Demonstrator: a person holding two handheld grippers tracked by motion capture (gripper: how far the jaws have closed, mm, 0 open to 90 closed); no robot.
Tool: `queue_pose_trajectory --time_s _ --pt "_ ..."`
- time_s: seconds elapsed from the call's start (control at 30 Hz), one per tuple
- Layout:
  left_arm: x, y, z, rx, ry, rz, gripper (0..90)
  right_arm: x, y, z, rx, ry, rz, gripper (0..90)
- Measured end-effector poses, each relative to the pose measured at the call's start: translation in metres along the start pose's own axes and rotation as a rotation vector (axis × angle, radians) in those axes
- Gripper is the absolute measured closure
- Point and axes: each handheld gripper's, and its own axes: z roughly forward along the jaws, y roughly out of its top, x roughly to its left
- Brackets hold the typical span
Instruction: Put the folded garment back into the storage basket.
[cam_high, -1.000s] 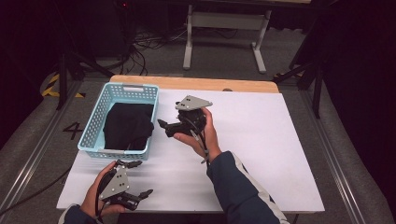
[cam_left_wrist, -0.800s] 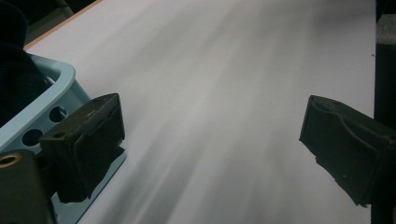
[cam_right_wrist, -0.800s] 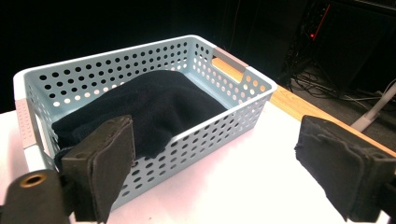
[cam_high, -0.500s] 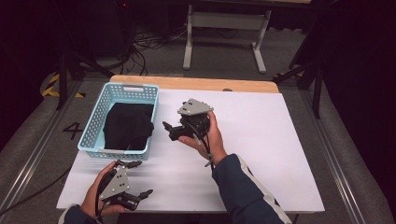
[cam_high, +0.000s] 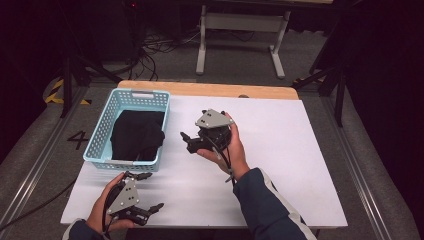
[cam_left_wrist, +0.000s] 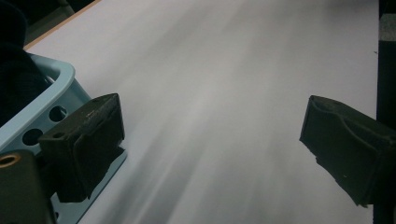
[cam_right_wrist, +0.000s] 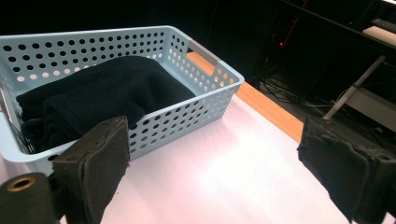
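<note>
Black knitted cloth (cam_right_wrist: 100, 100) is lying bunched inside the light blue perforated basket (cam_high: 102, 132), which is sitting on the left part of the white-covered desk (cam_high: 300, 165). We are reading that as the main work being finished: the cloth is entirely within the basket walls, with nothing draped over the rim as far as the high view and the right gripper view show, and nothing else is waiting on the desk.

We are holding the right gripper (cam_high: 186, 141) above the middle of the desk, just to the right of the basket and apart from it, its tips pointing toward the basket. Its jaws are standing wide apart in the right gripper view, with nothing between them but white desk surface and the basket's near wall beyond.

We are resting the left gripper (cam_high: 150, 206) low at the near left edge of the desk, just in front of the basket's near corner. Its jaws are spread wide too, empty, with one basket corner beside one of them.

We are judging that little is left: perhaps tucking the cloth flatter, or simply parking both grippers.
</note>
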Motion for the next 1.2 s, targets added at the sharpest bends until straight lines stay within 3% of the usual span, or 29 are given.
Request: queue_pose_trajectory --time_s 0.97,1.2 --pt "0.000 -0.001 0.000 0.002 0.004 -0.011 7.0 -0.014 -0.012 -0.035 -0.010 -0.076 -0.055 9.9" --pt "-0.001 -0.001 0.000 0.008 0.005 -0.006 6.9 -0.013 -0.017 -0.044 -0.013 -0.076 -0.062 9.8"
